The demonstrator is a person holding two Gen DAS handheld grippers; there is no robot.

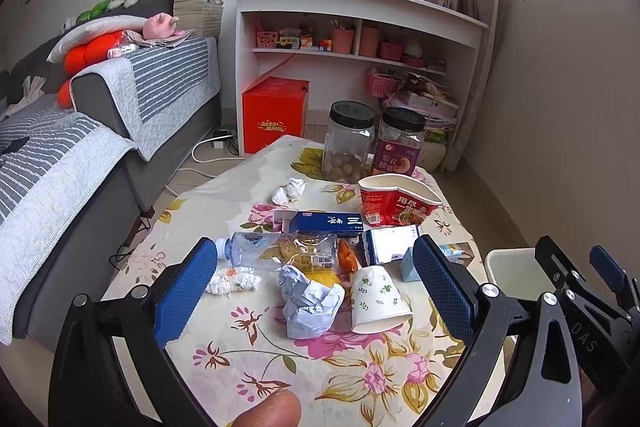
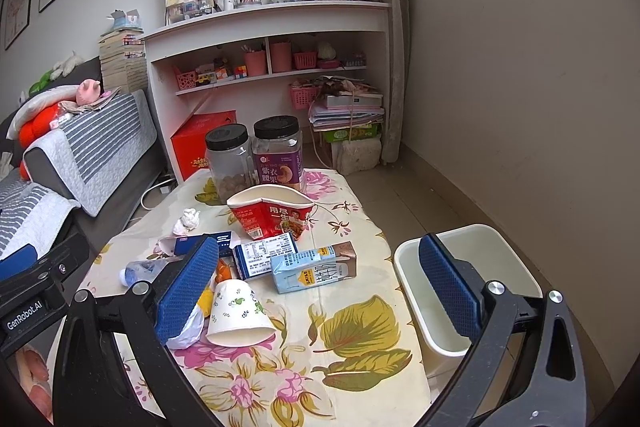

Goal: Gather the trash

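Both tools, left and right, gape wide above paper cup.

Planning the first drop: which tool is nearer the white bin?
Right. The right tool hangs over the table's right edge, one finger in front of the bin. The left tool sits further left, over the crumpled paper.

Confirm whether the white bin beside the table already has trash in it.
No: the white bin shows only bare inner walls, while the paper cup lies on the table.
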